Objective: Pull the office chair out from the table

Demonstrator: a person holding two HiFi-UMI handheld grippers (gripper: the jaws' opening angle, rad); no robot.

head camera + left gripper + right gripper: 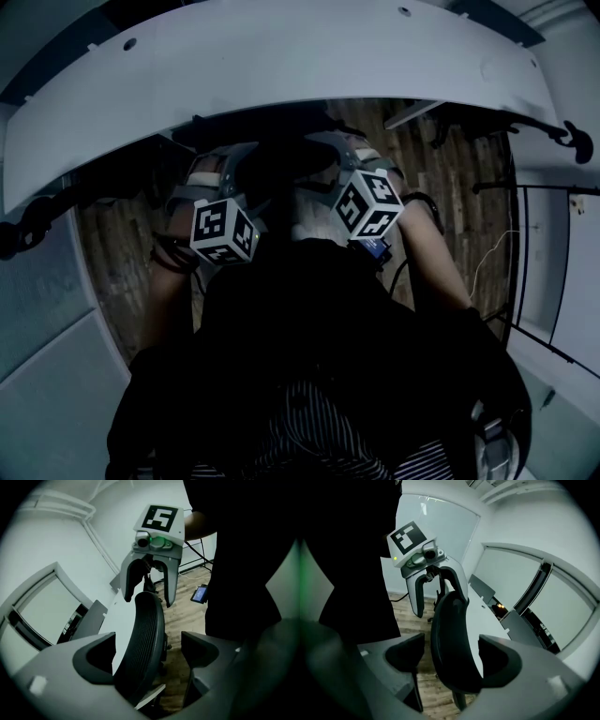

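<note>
Here, one office chair, one table, left claw, right claw, both spread.

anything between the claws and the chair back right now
Nothing visible. The chair back sits between the open jaws of the left claw and of the right claw, and there is no other thing in either gap.

We hold left gripper and right gripper side by side ahead of torso, both tipped downward, marker cubes facing up at us. Left fingers spread wide; chair back stands in gap, pads not pressing. Right fingers likewise wide apart around chair back, no squeeze. Right forearm and left forearm reach forward, angling inward.
</note>
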